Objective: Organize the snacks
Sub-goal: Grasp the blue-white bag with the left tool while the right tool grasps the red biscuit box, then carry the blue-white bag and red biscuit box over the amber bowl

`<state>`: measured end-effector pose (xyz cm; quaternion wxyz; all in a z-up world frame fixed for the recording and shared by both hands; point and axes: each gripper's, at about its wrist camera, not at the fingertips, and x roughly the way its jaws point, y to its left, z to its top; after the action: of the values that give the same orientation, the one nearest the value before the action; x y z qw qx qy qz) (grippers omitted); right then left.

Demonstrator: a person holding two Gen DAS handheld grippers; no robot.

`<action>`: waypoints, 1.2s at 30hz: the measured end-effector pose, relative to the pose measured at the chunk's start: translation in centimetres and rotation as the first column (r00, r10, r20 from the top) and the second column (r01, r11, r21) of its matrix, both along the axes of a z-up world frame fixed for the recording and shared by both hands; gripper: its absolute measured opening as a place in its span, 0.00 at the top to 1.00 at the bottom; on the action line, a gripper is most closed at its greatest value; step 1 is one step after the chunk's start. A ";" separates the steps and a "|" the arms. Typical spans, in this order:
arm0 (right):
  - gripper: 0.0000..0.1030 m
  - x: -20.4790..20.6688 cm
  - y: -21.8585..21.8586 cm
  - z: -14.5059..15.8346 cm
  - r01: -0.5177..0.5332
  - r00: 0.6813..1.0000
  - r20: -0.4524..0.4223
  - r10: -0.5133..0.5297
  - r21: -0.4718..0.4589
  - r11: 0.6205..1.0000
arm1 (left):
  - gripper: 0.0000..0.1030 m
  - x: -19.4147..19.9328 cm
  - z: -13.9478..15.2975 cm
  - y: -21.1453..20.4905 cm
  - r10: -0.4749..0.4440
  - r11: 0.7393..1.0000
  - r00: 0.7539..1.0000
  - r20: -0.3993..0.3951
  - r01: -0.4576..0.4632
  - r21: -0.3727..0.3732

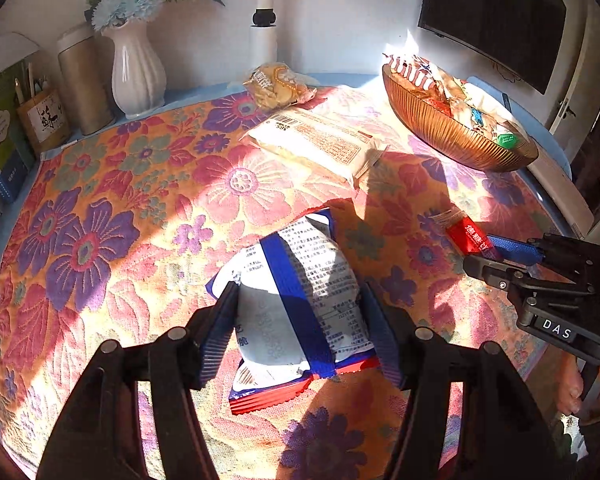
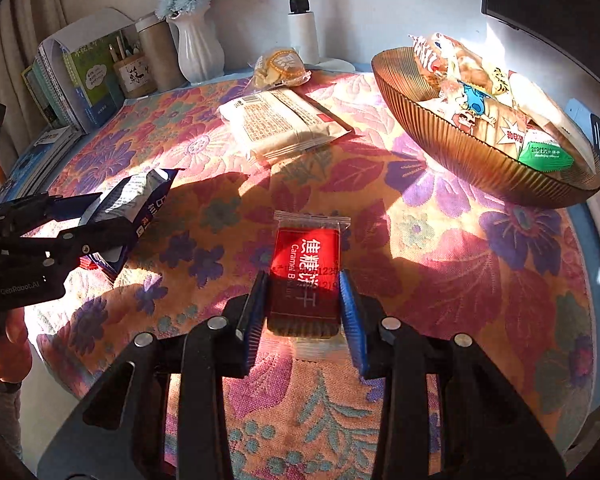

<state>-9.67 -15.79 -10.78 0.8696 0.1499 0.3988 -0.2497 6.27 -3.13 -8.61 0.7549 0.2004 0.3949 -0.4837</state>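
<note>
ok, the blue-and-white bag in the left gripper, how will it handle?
The bag looks puffy and air-filled, so probably light and squashy. Its glossy film may slip between the left gripper pads. The contents are likely crisp, so a hard squeeze could crush them.

Harsh sunlight, hard shadows, fisheye warp

**A:** what's that tablecloth (image 1: 112,216) made of? Looks woven, thick terry-ish cloth, raised flower pattern, totally matt.

**B:** yep, rough textile. The snack bowl (image 2: 464,152) is ribbed all over, amber, glossy, glass or plastic, can't tell which.

**A:** the blue-white bag (image 1: 300,292) is crinkly plastic film with a slight sheen. The red caramel biscuit pack (image 2: 306,276) is shiny film with clear sealed ends.

**B:** vase (image 1: 136,68) reads as glazed white ceramic, fluted, smooth. The finger pads (image 2: 350,312) are ridged blue rubbery stuff on matt black plastic arms with little metal pins.
</note>
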 end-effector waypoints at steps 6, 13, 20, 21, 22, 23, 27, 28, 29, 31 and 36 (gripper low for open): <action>0.61 -0.4 0.7 -1.3 0.001 0.999 -0.035 -0.001 0.007 1.000 | 0.25 -0.7 -0.3 1.3 0.046 0.998 0.999 0.015 -0.045 -0.043; 0.52 -0.7 2.1 -1.7 -0.012 0.999 -0.048 0.010 -0.047 0.999 | 0.19 0.2 -1.4 2.7 0.104 0.992 0.987 -0.120 -0.112 -0.061; 0.60 -0.6 2.6 -1.8 -0.028 0.999 -0.043 0.024 -0.083 0.996 | 0.36 -1.4 -2.3 -0.3 0.115 0.993 0.993 -0.034 -0.115 0.002; 0.62 -0.6 2.8 -1.7 -0.033 0.999 -0.042 0.029 -0.094 0.995 | 0.37 -1.6 -2.3 -0.6 0.118 0.993 0.993 -0.013 -0.118 0.009; 0.63 -0.7 3.0 -1.6 -0.036 0.999 -0.041 0.032 -0.107 0.994 | 0.39 -1.6 -2.1 -0.7 0.119 0.993 0.993 -0.002 -0.119 0.011; 0.63 -0.8 3.1 -1.5 -0.041 0.999 -0.040 0.036 -0.113 0.993 | 0.39 -1.6 -1.8 -0.8 0.119 0.993 0.993 0.002 -0.119 0.011; 0.64 -1.5 3.0 -0.3 -0.042 0.999 0.003 0.043 -0.102 0.994 | 0.40 -1.7 0.3 -0.9 0.113 0.993 0.993 0.031 -0.112 -0.036; 0.64 -1.8 2.9 0.3 -0.043 0.999 0.023 0.045 -0.102 0.994 | 0.40 -1.8 1.2 -1.1 0.107 0.993 0.993 0.042 -0.105 -0.049; 0.64 -2.2 2.7 1.1 -0.037 0.998 0.043 0.042 -0.109 0.993 | 0.40 -2.0 2.0 -1.5 0.099 0.993 0.993 0.057 -0.096 -0.062; 0.64 -3.1 2.0 2.8 -0.014 0.996 0.083 0.025 -0.131 0.991 | 0.39 -2.5 3.6 -2.6 0.076 0.994 0.993 0.091 -0.068 -0.087; 0.64 -5.4 -2.3 7.4 0.093 0.981 0.184 -0.061 -0.174 0.980 | 0.39 -3.8 7.1 -7.5 -0.024 0.986 0.994 0.102 0.040 -0.162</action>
<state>-15.09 -18.08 -3.33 0.9014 0.1070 0.2889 -0.3043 2.48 -10.60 -1.49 0.7797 0.1681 0.3125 -0.5160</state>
